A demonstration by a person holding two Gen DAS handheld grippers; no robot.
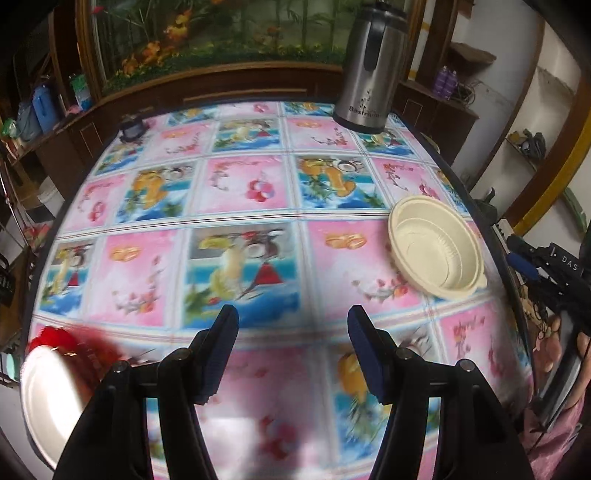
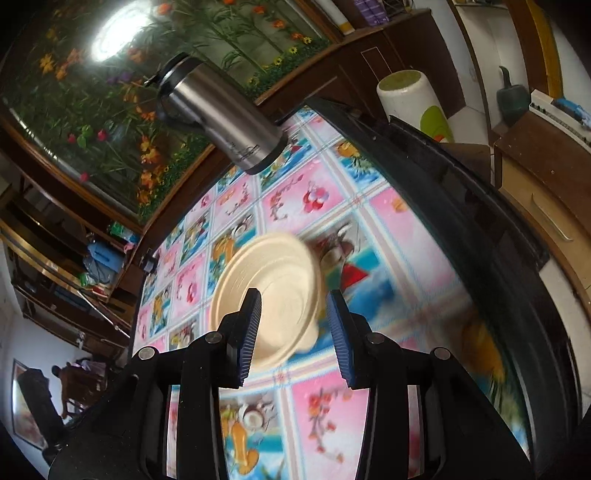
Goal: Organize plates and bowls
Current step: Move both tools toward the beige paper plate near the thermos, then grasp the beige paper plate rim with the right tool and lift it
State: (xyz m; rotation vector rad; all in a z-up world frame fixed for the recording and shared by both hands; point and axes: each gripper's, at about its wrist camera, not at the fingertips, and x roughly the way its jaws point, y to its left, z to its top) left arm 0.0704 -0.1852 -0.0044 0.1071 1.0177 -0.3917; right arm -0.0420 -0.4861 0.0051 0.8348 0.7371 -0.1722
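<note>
Left tool [image 1: 293,354] nearest the lens: two dark blue-padded fingers parted, nothing between, only patterned cloth beneath. Right tool [image 2: 293,332]: two ribbed blue pads standing apart, none pressed on anything; cream bowl [image 2: 273,295] seen through the gap, blurred, resting on the surface beyond the tips. Same cream bowl [image 1: 436,247] in the left view, upright near the right edge of the surface, stepped rings inside, small tab on its rim. Count of bowls: one. Count of plates: one, a white plate [image 1: 51,398] at the lower left edge, blurred, with a red blurred object [image 1: 70,343] just behind it; contact between the two not discernible. Count of steel flasks: one, a steel thermos jug [image 1: 369,74] standing at the far edge, black handle and base. One small dark object [image 1: 132,129] at the far left corner, too small to identify. Surface [image 1: 258,192] round, covered in a glossy cloth of pink and blue picture squares. Room: large framed flower painting [image 1: 221,33] behind, dark wooden shelving on both sides, white walls.
</note>
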